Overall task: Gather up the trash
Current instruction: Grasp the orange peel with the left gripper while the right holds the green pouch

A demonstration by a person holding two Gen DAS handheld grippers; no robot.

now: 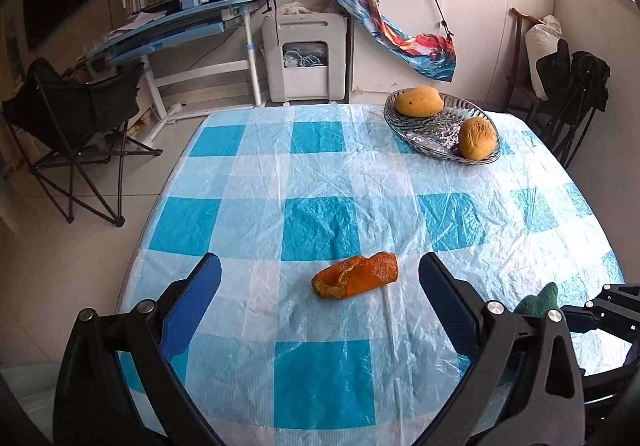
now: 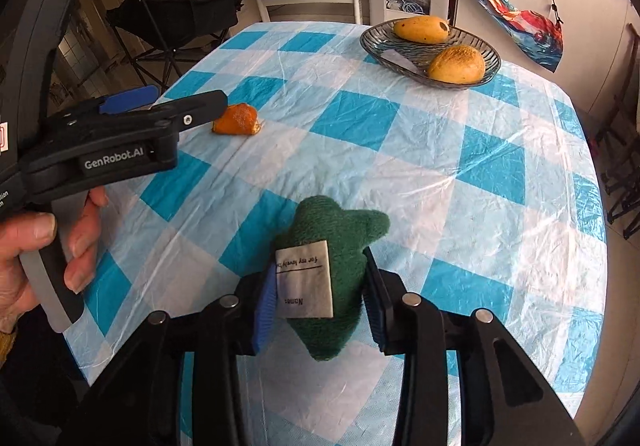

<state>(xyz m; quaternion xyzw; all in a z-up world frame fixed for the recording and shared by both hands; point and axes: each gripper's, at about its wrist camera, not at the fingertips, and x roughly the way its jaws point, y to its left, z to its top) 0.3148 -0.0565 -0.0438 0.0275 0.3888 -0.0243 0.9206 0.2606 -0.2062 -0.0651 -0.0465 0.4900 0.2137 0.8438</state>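
A piece of orange peel (image 1: 356, 276) (image 2: 236, 121) lies on the blue-and-white checked tablecloth (image 1: 320, 166). My left gripper (image 1: 320, 262) (image 2: 184, 100) hovers just over the peel, open, one finger on each side and touching nothing. A hand (image 2: 24, 246) holds its grip. My right gripper (image 2: 320, 266) is shut on a green plush toy (image 2: 336, 246) (image 1: 540, 300) with a white label (image 2: 306, 278). Its blue pads press both sides of the toy, close above the cloth.
A glass bowl (image 1: 436, 126) (image 2: 368, 42) with two yellow mangoes (image 1: 418, 101) (image 1: 478, 138) stands at the table's far right. Beyond the left edge are a black folding chair (image 1: 80, 106), a blue desk (image 1: 172, 26) and a white appliance (image 1: 304, 58). Dark chairs (image 1: 580, 94) stand on the right.
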